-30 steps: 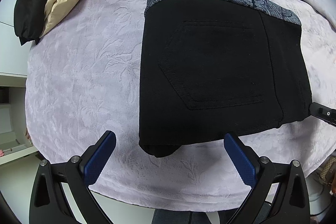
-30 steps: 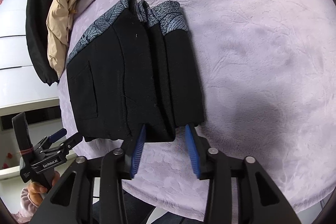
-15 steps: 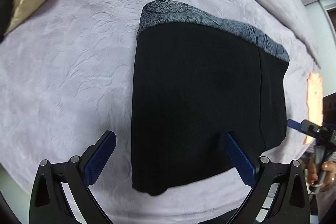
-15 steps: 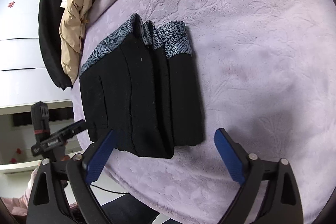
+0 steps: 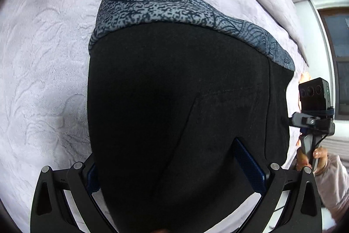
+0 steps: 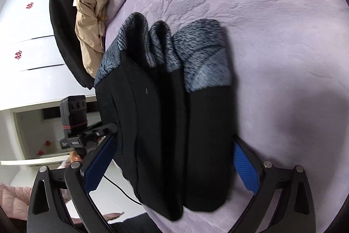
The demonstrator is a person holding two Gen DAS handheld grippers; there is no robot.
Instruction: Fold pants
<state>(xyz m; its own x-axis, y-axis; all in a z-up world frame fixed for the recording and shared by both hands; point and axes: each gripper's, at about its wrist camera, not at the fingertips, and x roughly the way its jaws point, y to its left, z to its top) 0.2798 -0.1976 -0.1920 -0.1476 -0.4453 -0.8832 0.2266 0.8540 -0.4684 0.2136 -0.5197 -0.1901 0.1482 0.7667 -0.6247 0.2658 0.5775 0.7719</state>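
- The pants (image 5: 178,106), black with a grey patterned waistband (image 5: 174,8), lie folded into a thick stack on the lilac blanket (image 5: 43,54); in the right wrist view the stack (image 6: 174,128) shows three layered folds, with the waistband ends toward 12 o'clock.
- The left gripper (image 5: 176,169) has its jaws spread wide, one on each side of the near end of the stack. The blue pad (image 5: 248,163) at 4 o'clock lies against the black cloth, and the other pad at 8 o'clock is mostly hidden behind it. The jaws are not pinched together on anything.
- The right gripper (image 6: 170,165) is also spread wide, its blue pads (image 6: 244,165) flanking the near end of the stack at 4 and 8 o'clock, just beside the cloth.
- In the left wrist view the right gripper appears at 3 o'clock, at the edge of the pants.
- Beige and black clothing (image 6: 87,21) is piled at the blanket's edge at 11 o'clock in the right wrist view, with white drawers (image 6: 26,36) beyond.
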